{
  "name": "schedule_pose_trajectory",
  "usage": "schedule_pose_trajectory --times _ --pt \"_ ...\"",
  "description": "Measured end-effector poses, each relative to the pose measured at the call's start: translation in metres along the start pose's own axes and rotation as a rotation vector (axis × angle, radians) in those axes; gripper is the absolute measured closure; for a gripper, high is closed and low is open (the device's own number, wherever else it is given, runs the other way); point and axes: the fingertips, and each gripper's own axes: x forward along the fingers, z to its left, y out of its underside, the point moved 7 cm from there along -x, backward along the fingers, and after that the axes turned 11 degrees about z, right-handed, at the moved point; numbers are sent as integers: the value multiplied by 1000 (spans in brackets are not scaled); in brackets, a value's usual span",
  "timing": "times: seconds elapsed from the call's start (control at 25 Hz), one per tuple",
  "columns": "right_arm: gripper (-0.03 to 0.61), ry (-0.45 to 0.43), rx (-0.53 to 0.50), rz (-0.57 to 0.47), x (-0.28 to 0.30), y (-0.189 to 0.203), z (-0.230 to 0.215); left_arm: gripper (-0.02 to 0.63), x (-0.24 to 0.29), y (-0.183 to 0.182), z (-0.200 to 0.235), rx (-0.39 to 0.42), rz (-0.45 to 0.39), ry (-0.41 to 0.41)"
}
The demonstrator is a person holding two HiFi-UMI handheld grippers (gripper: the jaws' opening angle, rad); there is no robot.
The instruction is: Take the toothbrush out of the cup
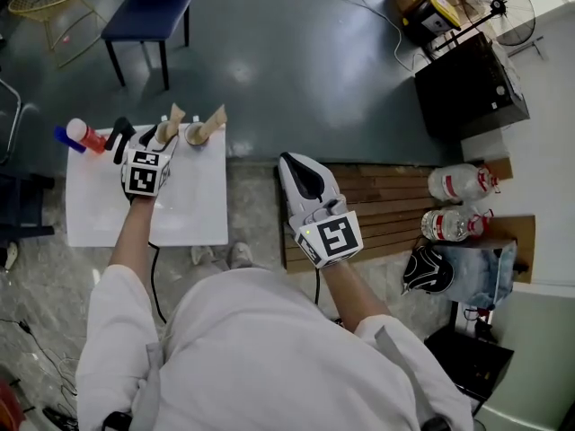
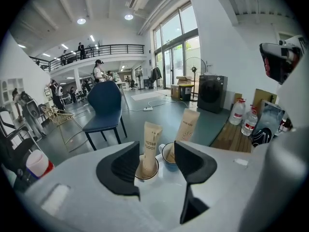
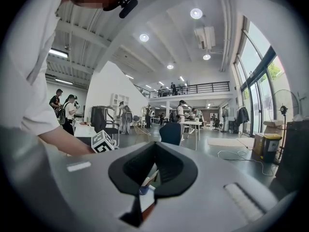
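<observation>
Two cups stand at the far edge of the white table point(image 1: 193, 209), each holding a tan toothbrush pack. In the left gripper view the left cup point(image 2: 140, 174) with its toothbrush pack point(image 2: 151, 146) sits between the tips of my left gripper point(image 2: 157, 151), which is open and touches nothing. The blue cup point(image 2: 167, 159) with the second pack point(image 2: 187, 124) stands just right of it. In the head view the left gripper point(image 1: 145, 142) is at the left pack point(image 1: 171, 120), and the other pack point(image 1: 212, 121) is beside it. My right gripper point(image 1: 292, 162) point(image 3: 153, 170) hangs shut and empty, off the table's right side.
A red-capped bottle point(image 1: 85, 135) lies at the table's far left corner. Beyond the table is a blue chair point(image 1: 153, 7). To the right are a wooden platform point(image 1: 386, 205), two water bottles point(image 1: 458, 182), a black helmet point(image 1: 427, 270) and a black cabinet point(image 1: 467, 83).
</observation>
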Motion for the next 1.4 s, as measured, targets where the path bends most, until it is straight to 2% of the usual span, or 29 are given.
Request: schedule_pose_trajectory --times 0.72,1.4 --pt "575 101 22 45 -14 11 -20 382 61 11 16 -4 128 11" --pt "575 178 45 91 -25 25 -38 387 100 16 24 15 207 -3"
